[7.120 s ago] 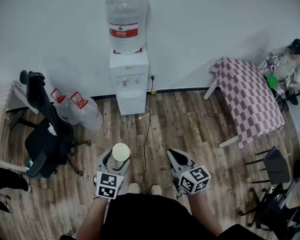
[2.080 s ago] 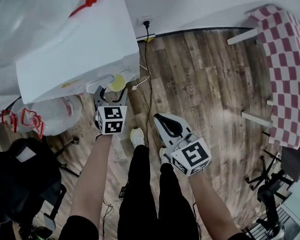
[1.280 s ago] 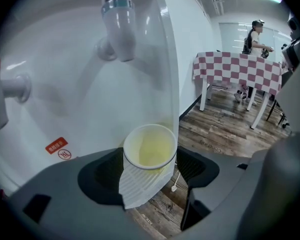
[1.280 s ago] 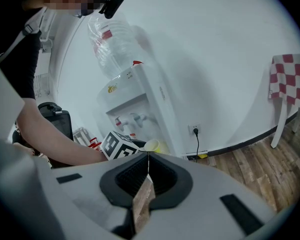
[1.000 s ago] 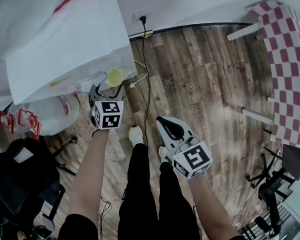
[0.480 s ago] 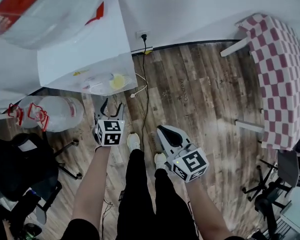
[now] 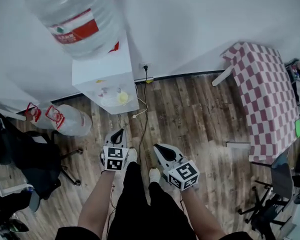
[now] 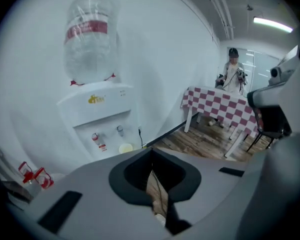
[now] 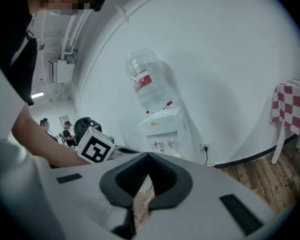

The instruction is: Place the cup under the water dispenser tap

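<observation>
Cup (image 7: 122,98) is seen parked under the water dispenser (image 7: 106,76) taps, upper middle of the head view. Probably light, thin-walled, easily crushed, so it's best pinched gently at mid-wall. Left gripper (image 7: 118,133) jaws were just closed on nothing; right gripper (image 7: 160,150) is clamped together, empty too.

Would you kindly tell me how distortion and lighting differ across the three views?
Head view: evenly lit and sharp, though the dispenser leans from the wide angle. Left gripper view: fisheye with dark corners; a ceiling light glares. Right gripper view: same fisheye, wall bowed, corners black.
</observation>
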`<state>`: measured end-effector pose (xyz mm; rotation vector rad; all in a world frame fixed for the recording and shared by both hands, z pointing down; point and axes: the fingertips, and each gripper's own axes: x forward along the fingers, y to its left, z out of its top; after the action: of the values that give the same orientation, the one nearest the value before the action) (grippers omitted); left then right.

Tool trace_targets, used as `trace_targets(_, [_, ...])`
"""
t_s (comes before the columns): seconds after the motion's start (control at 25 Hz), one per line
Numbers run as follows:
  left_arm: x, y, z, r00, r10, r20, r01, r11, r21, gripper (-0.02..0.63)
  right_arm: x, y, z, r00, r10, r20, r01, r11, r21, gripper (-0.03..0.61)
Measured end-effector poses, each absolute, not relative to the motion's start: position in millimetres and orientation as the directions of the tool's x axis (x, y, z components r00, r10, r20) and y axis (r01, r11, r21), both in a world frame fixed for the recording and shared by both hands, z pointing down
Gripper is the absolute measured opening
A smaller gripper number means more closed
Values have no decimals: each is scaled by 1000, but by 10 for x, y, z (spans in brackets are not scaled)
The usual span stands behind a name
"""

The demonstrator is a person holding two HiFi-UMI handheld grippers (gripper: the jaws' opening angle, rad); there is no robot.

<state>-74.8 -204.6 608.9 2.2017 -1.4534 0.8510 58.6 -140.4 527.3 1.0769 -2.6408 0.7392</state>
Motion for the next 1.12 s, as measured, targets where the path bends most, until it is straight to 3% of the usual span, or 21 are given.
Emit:
trace_targets(0.4, [-594,-929,4964,254,-783,568,-945,-325,-25,15,965,-704,4763,-731,-610,304,-682,638,-358,21])
trace_targets(0.76, [-892,-234,4426,186,-843,505,-964,-257,-73,15,867,-304,4456,-803,-547,237,-595,714,-368,21])
trace_targets(1.12, [-931,21,4279,319,-812,488,-923,-382,-32,15,689,-39,4273,-790,-573,217,-612,717,-335,21])
